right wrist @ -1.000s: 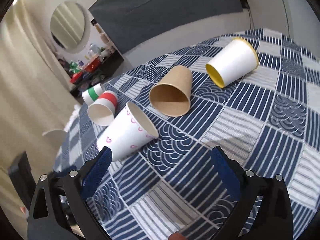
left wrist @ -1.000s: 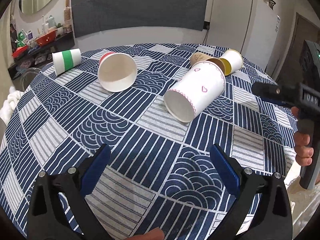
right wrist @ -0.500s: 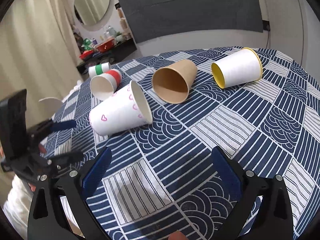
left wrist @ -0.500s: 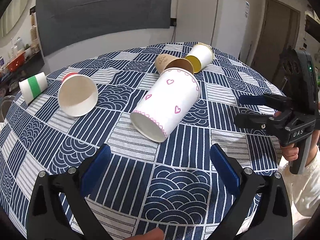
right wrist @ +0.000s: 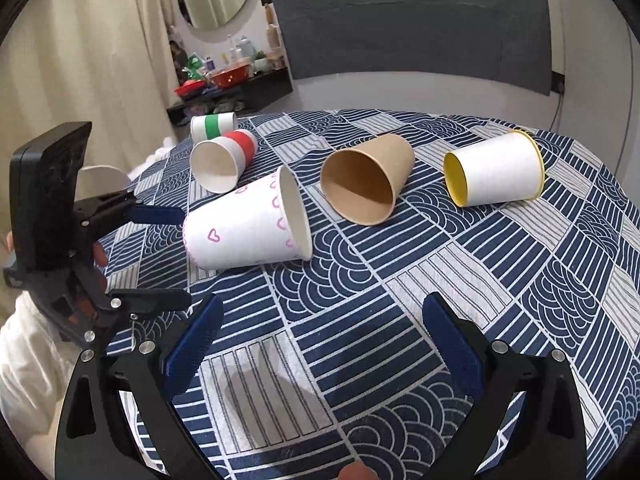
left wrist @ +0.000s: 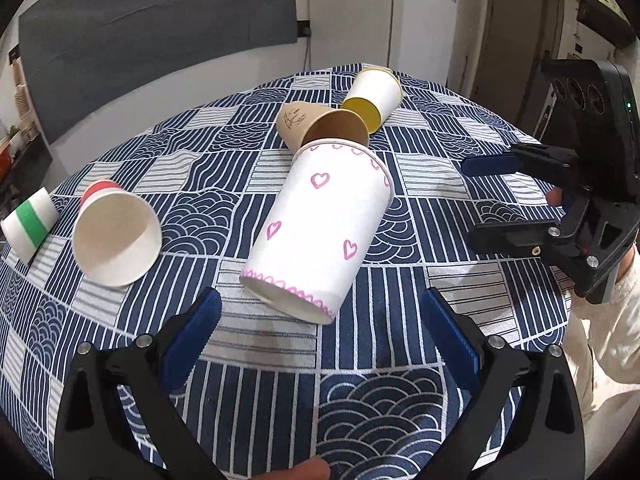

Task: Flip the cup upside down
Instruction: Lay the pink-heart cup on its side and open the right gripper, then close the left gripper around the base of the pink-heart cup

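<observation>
The left claw [left wrist: 320, 320] hangs low over the surface [left wrist: 280, 392] with its jaws spread wide and nothing between them. Just ahead of it, between the lines of its two blue pads [left wrist: 452, 332], lies the heart cup [left wrist: 320, 232] on its side, its base end toward the claw and its mouth pointing away. The cup's near end sits slightly beyond the pads, not touching either one.

The right claw [right wrist: 320, 332] is likewise wide open and holds nothing; it hovers over the patterned cloth, with the heart cup [right wrist: 248, 220] ahead and to its left, mouth turned toward the claw's right. In that view the left claw [right wrist: 160, 256] appears at the far left, its fingers either side of the cup's base end, apart from it. From the left wrist, the right claw [left wrist: 504, 204] shows off to the right, near the heart cup but well clear of it.

Beyond the heart cup, close behind its mouth, lies the brown cup [left wrist: 324, 128] on its side, and past that the yellow cup [left wrist: 374, 98], also tipped over. Ahead-left of the left claw rests the red cup [left wrist: 116, 236], open end facing the claw, and farther left the green cup [left wrist: 30, 224] near the surface's edge.
</observation>
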`<control>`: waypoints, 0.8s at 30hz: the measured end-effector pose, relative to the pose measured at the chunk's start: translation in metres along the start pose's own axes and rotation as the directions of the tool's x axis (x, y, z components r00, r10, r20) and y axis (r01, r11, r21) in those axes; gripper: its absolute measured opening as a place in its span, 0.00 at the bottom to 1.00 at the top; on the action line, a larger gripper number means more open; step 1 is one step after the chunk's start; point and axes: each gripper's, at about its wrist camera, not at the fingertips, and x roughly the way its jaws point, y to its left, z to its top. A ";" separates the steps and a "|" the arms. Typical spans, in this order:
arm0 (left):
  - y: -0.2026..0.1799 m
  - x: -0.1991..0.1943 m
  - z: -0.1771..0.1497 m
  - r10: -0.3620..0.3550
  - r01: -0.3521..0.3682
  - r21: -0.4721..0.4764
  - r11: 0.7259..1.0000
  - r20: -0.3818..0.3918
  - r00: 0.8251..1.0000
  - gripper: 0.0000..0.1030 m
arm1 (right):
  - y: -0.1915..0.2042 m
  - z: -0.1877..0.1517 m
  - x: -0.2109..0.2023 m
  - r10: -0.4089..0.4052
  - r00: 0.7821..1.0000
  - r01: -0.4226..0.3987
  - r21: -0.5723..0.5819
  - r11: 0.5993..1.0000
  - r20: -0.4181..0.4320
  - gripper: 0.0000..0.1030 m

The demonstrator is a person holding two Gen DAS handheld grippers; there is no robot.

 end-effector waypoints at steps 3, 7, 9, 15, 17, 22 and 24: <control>0.002 0.007 0.003 -0.010 0.010 0.011 1.000 0.000 1.000 0.94 | -0.007 -0.002 0.005 0.031 0.999 -0.031 0.019 0.999 -0.009 0.93; 0.003 0.017 0.006 -0.018 0.018 0.027 0.999 0.004 1.000 0.94 | -0.012 -0.005 0.008 0.076 0.997 -0.076 0.038 0.996 -0.012 0.93; 0.004 0.019 0.007 -0.039 0.039 0.029 0.999 0.010 0.999 0.94 | -0.014 -0.006 0.010 0.101 0.995 -0.100 0.048 0.994 -0.016 0.93; 0.008 0.013 0.007 -0.047 0.046 0.012 0.999 0.060 0.997 0.62 | -0.013 -0.008 0.012 0.108 0.994 -0.108 0.024 0.994 -0.025 0.93; 0.008 0.009 0.007 -0.049 0.048 0.011 0.999 0.077 0.996 0.61 | -0.013 -0.009 0.013 0.110 0.993 -0.109 0.024 0.994 -0.031 0.93; 0.003 -0.003 0.010 -0.034 0.032 0.024 0.999 0.094 0.995 0.61 | -0.018 -0.010 0.011 0.118 0.993 -0.116 0.053 0.992 -0.018 0.93; 0.002 -0.008 0.010 -0.018 0.016 0.027 1.000 0.099 0.995 0.61 | -0.020 -0.011 0.009 0.110 0.994 -0.109 0.059 0.992 -0.011 0.93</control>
